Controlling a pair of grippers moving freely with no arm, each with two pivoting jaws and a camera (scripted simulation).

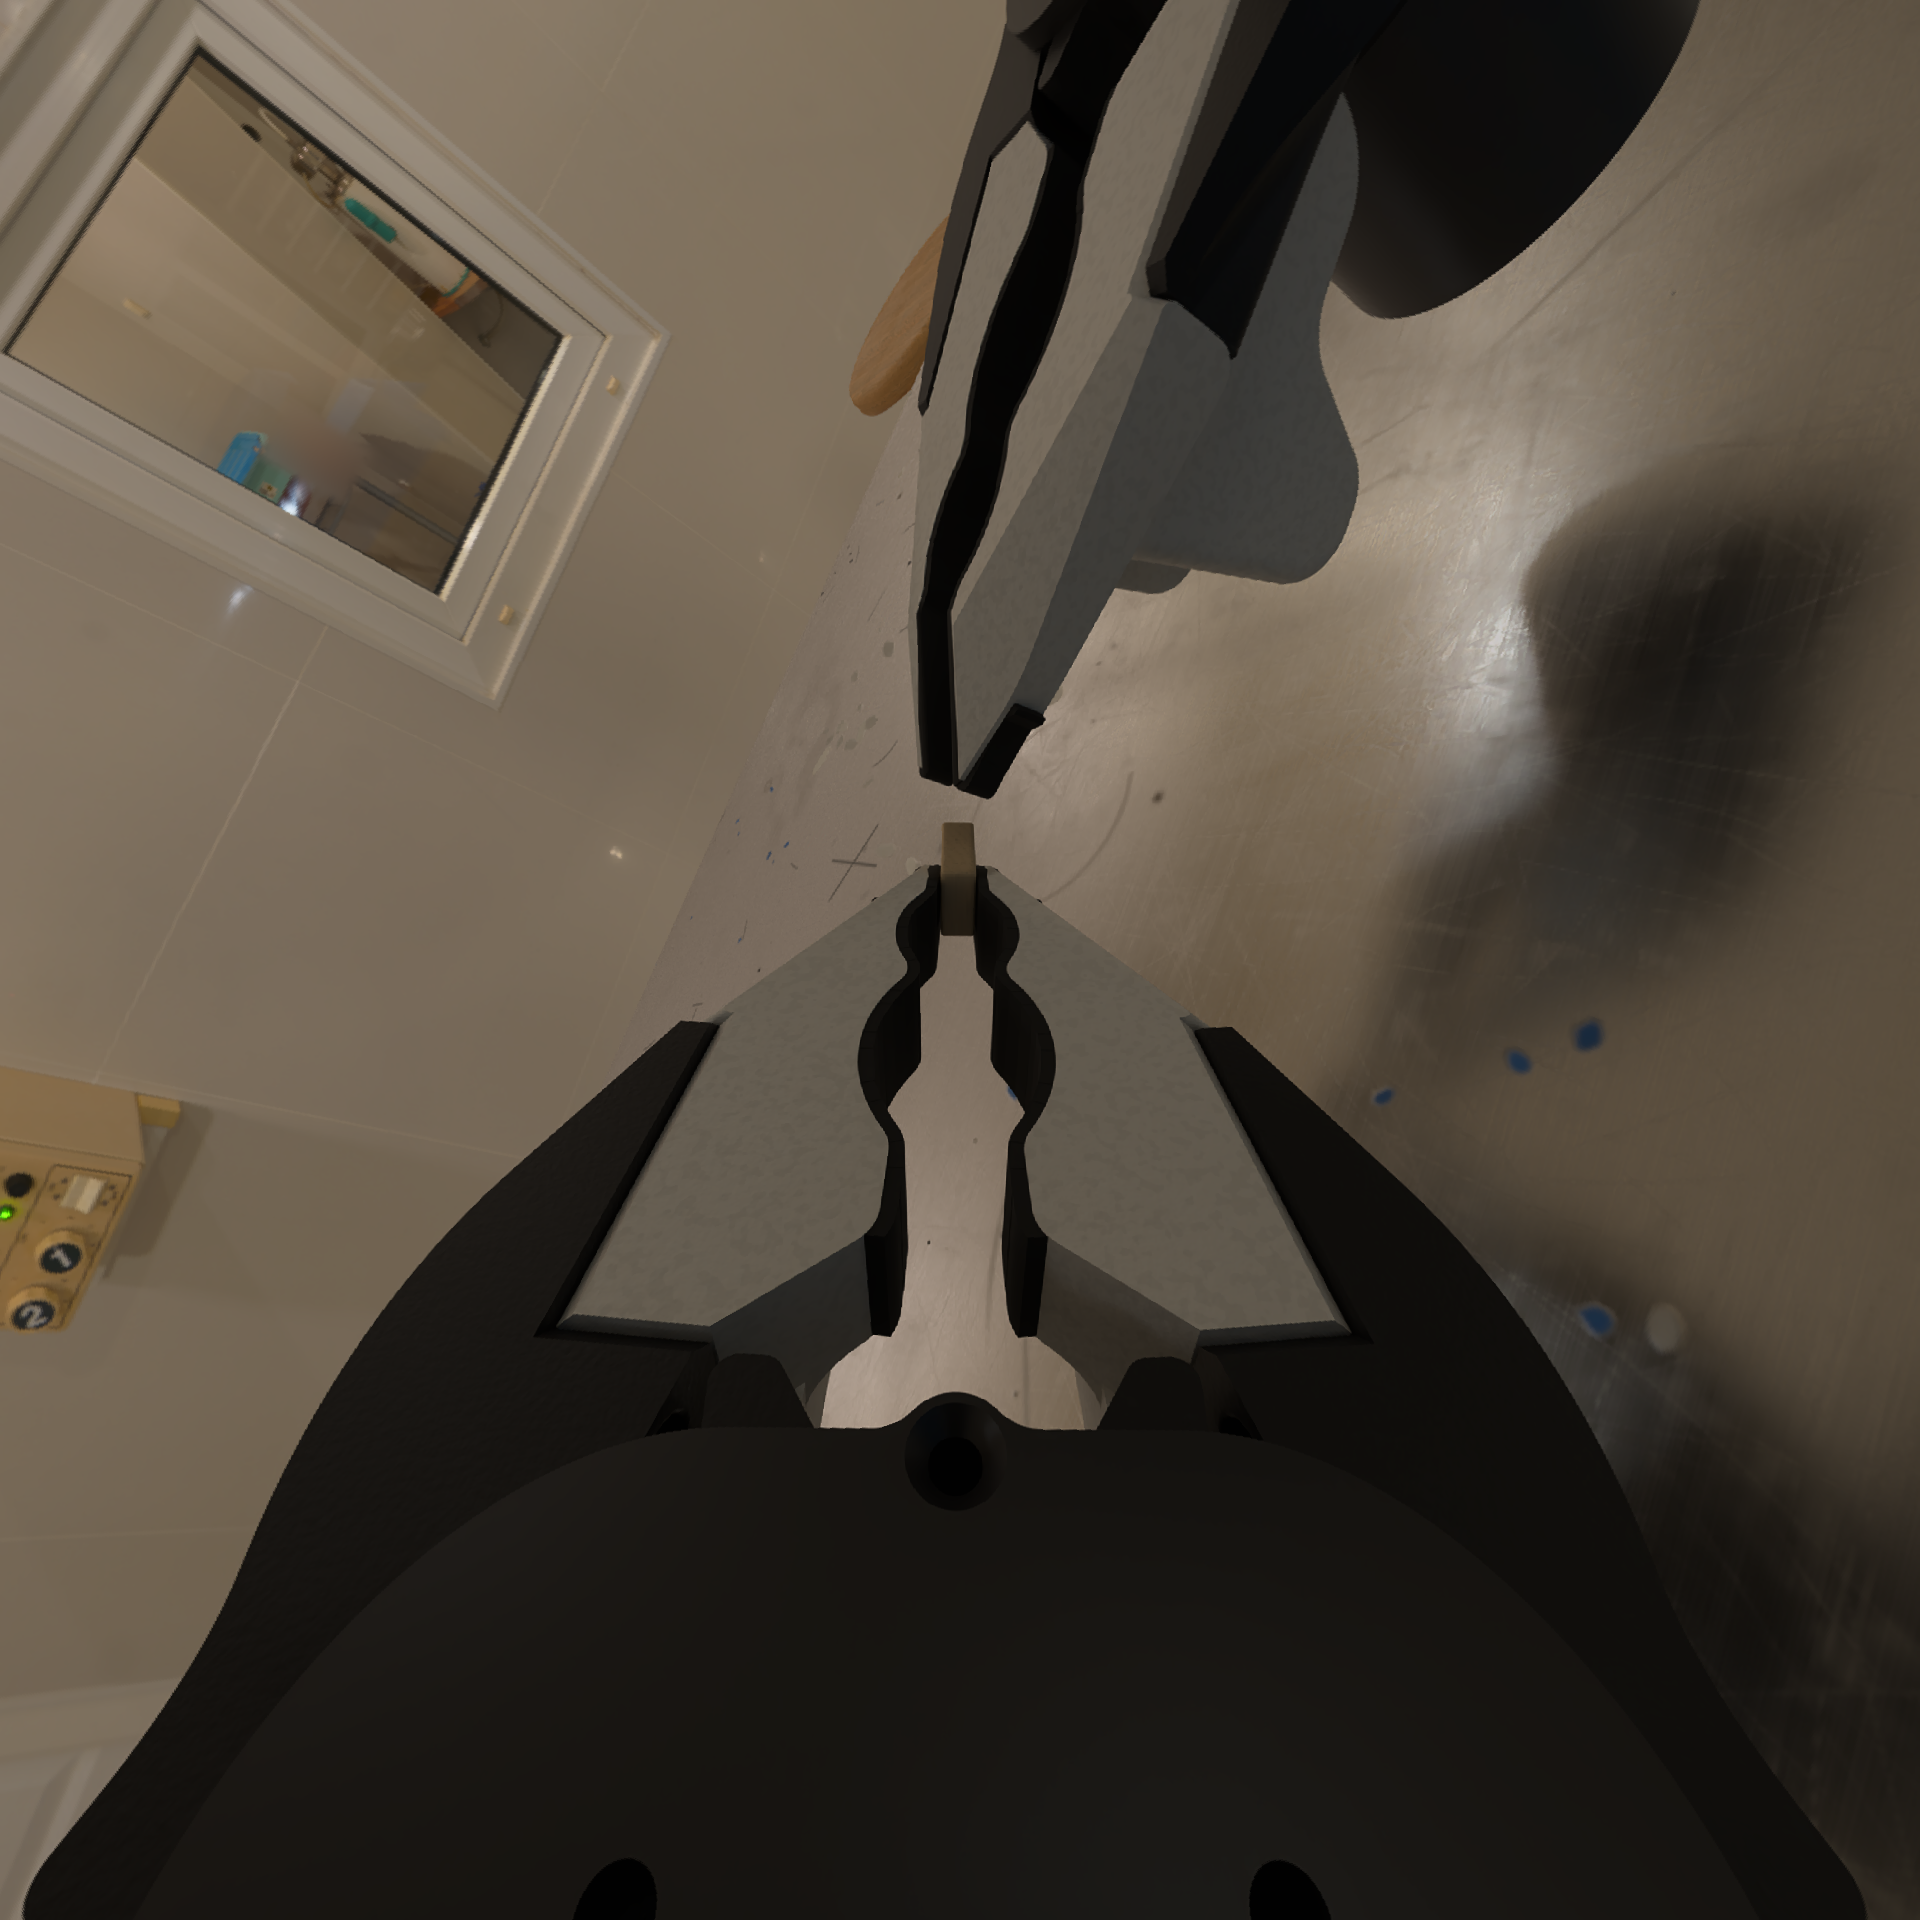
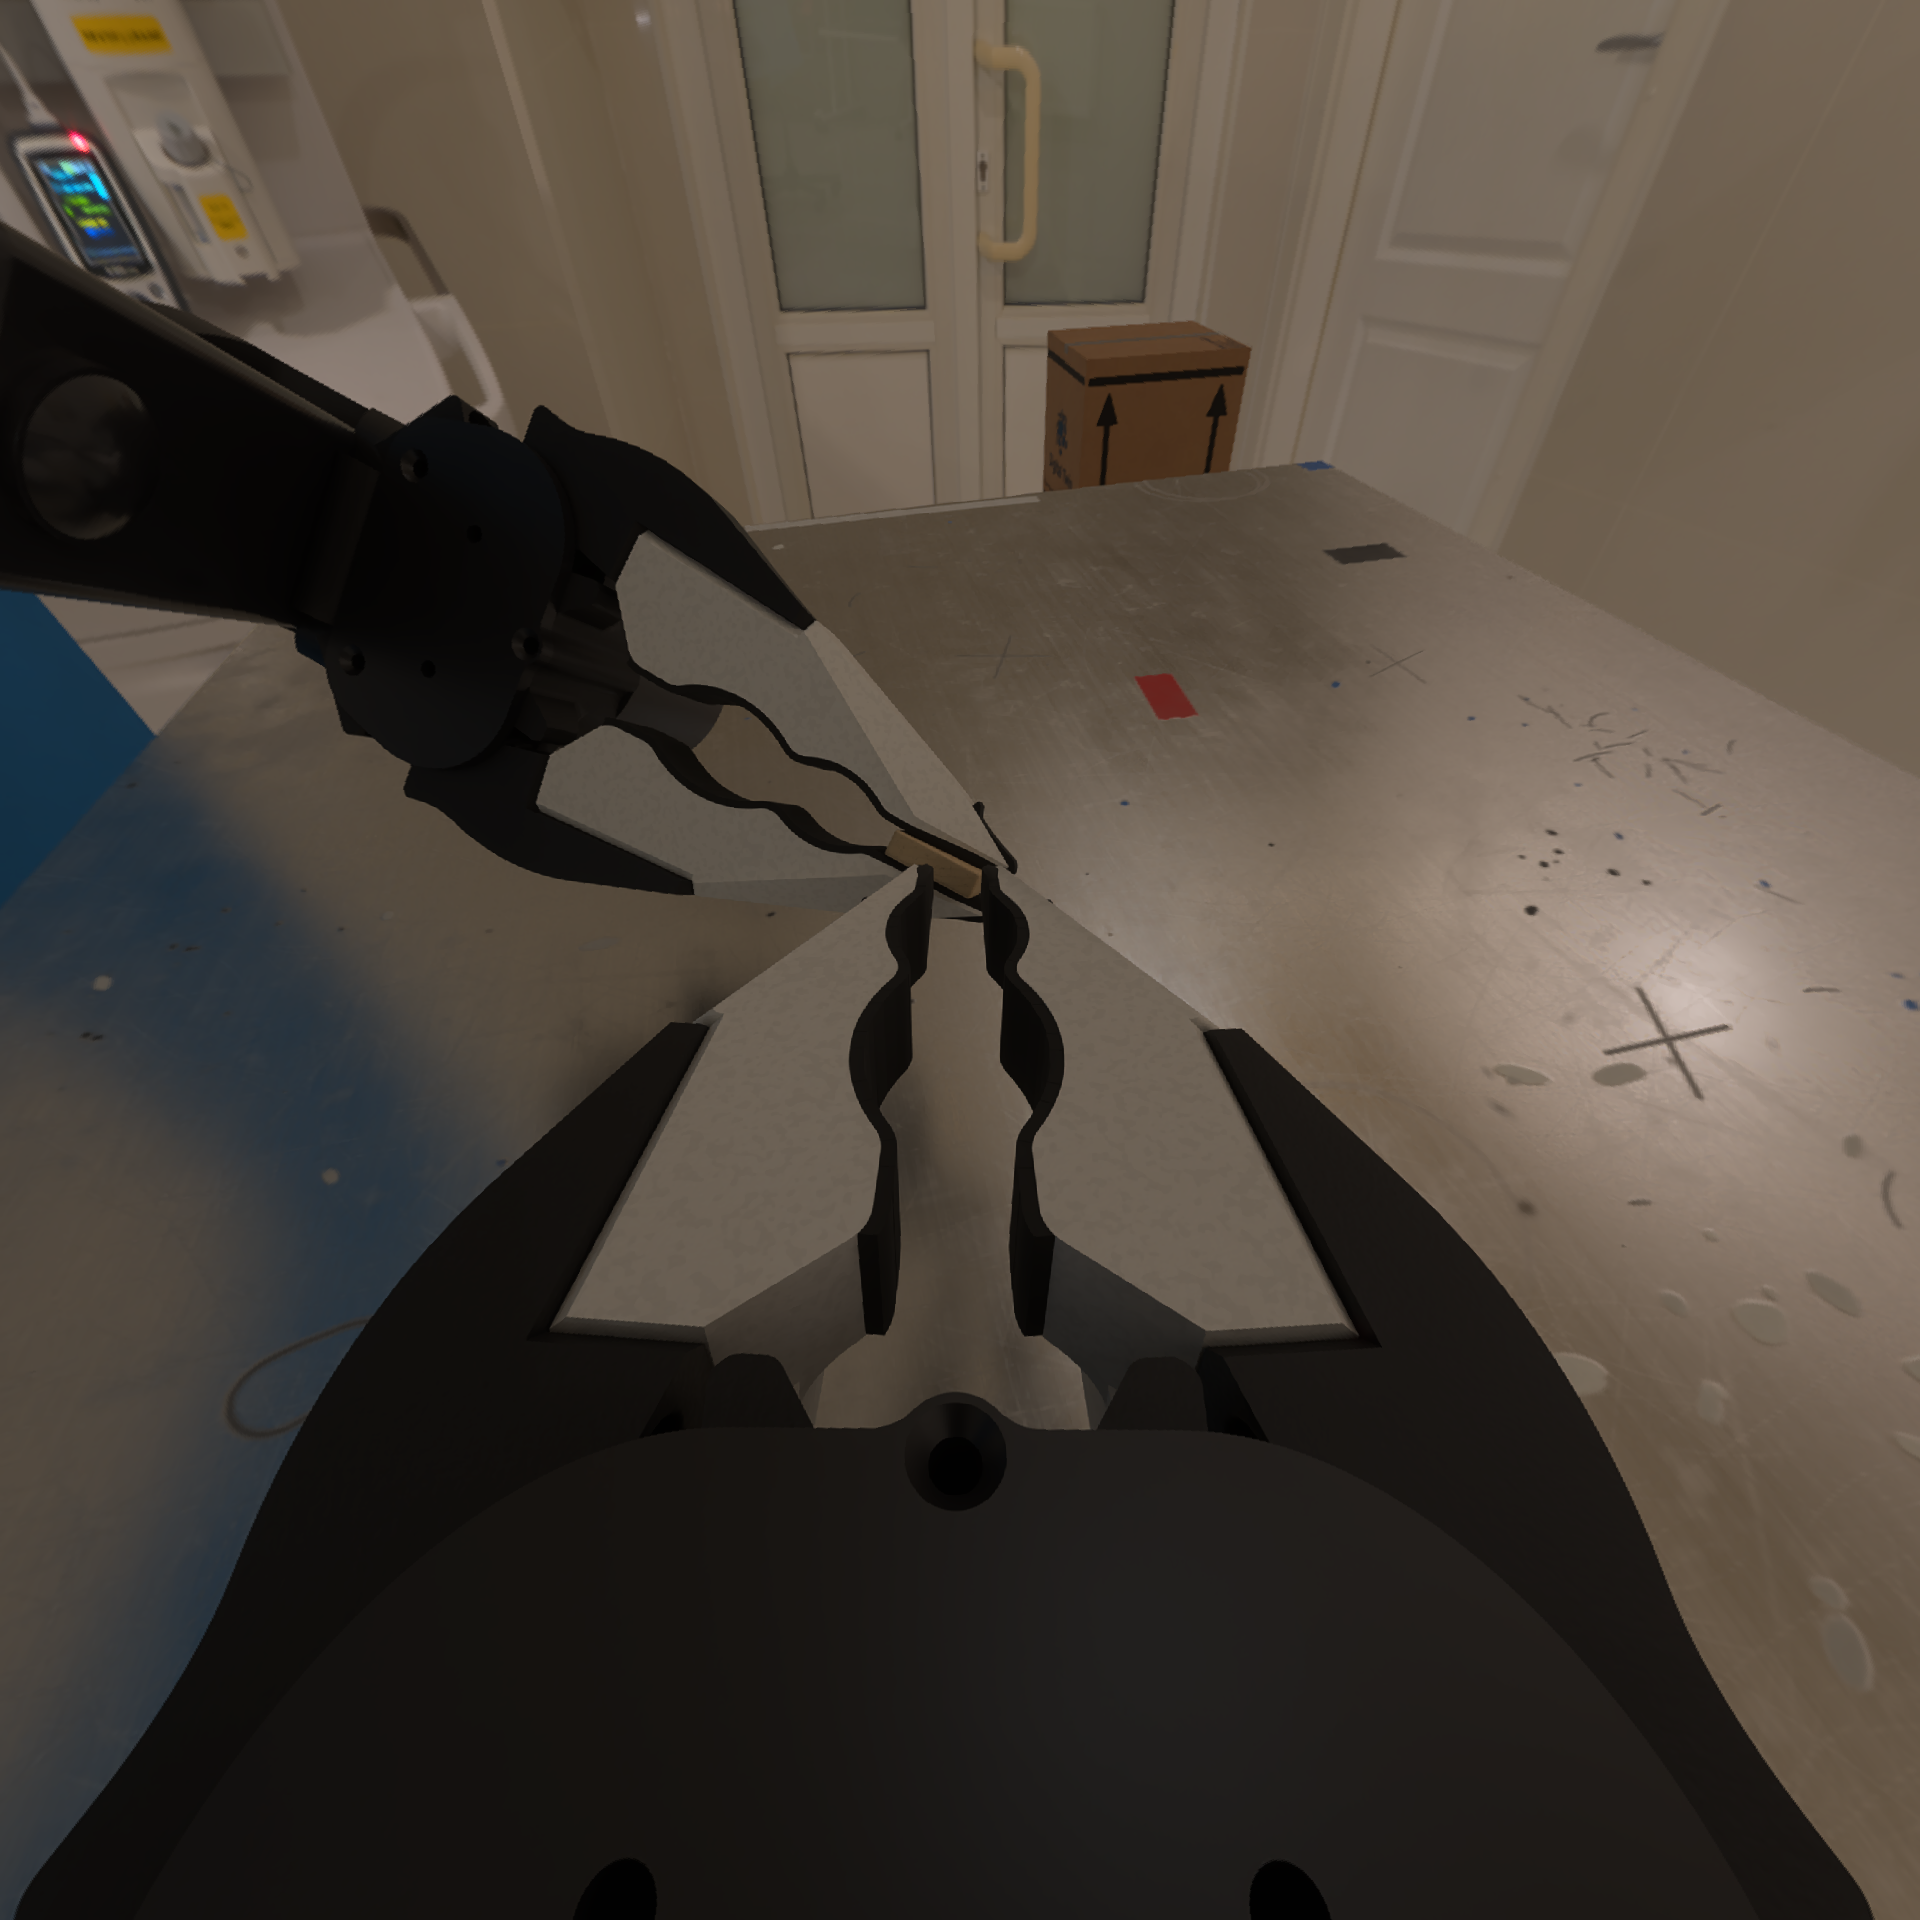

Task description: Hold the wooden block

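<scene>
Mostly the scratched metal table [image 2: 1299, 810] lies bare to the right and far side, its far edge running just before a cardboard box [image 2: 1146, 407] and white doors [image 2: 956, 239]; a red patch [image 2: 1166, 695] and a dark patch [image 2: 1363, 554] lie flat on it, well apart from the tools. On the left the table's edge gives way to blue floor [image 2: 52, 727].

Left gripper [image 1: 957, 883] has its fingers drawn in tight on the wooden block [image 1: 956, 878], a small pale piece pinched at the very tips, with one end poking out beyond them. In the right wrist view the same block [image 2: 935, 864] sits at the left gripper's [image 2: 940, 868] tips.

Right gripper [image 2: 956, 883] has its fingers a narrow gap apart, tips either side of the block's end; whether they touch it I cannot tell. From the left wrist view the right gripper [image 1: 954, 774] looks nearly together, just beyond the block.

A tan wooden piece [image 1: 902, 332] lies beyond, by the wall with a window [image 1: 301, 332]
</scene>
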